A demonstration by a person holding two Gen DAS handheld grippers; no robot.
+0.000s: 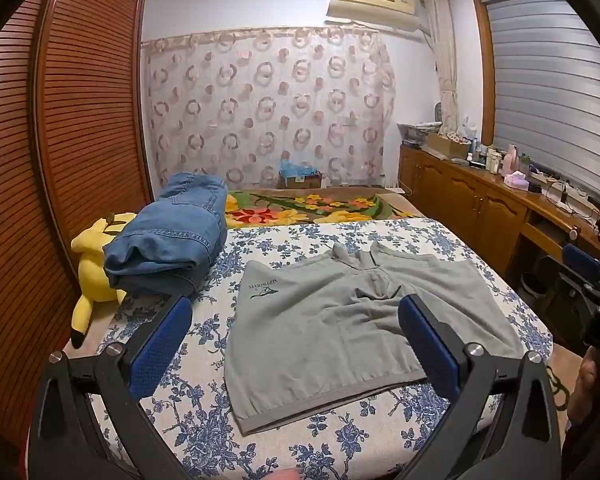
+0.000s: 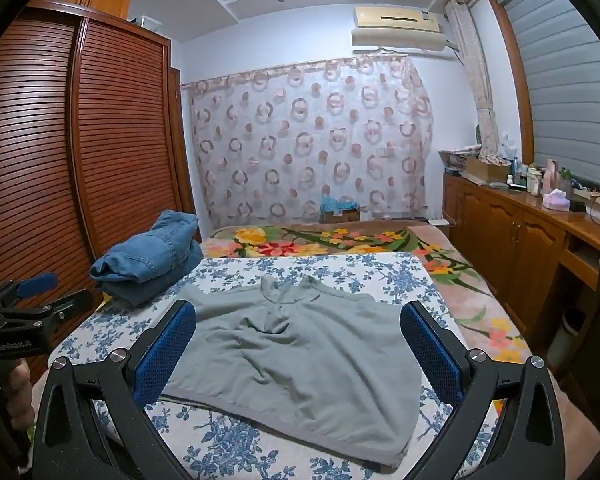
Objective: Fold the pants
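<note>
A pair of grey cotton shorts-style pants (image 1: 340, 336) lies spread flat in the middle of a bed covered by a white quilt printed with blue flowers (image 1: 284, 240); the waistband runs along the near edge, the legs point toward the far wall, and a small dark logo sits on the left leg; the fabric shows soft wrinkles around the crotch. The left gripper (image 1: 296, 344), black-framed with blue ribbed pads, hovers above the near part of the pants with its jaws spread wide and nothing between them; the right gripper (image 2: 298, 344), of the same build, hangs over the same garment, likewise spread wide and empty; neither touches the cloth as far as can be seen. In the left wrist view the right gripper's body appears at the right edge, held by a hand (image 1: 588, 376); in the right wrist view a hand (image 2: 18, 392) grips the left tool's handle at the left edge. A folded stack of blue denim jeans (image 1: 172, 236) rests at the quilt's far left corner; just beside it a yellow plush toy (image 1: 92, 268) lies against a brown slatted wooden wardrobe (image 1: 72, 120). Beyond the quilt a floral blanket (image 1: 312, 206) covers the far end of the bed; a curtain patterned with pink rings (image 1: 268, 104) hangs behind; a wooden sideboard (image 1: 472, 200) cluttered with bottles runs along the right.
</note>
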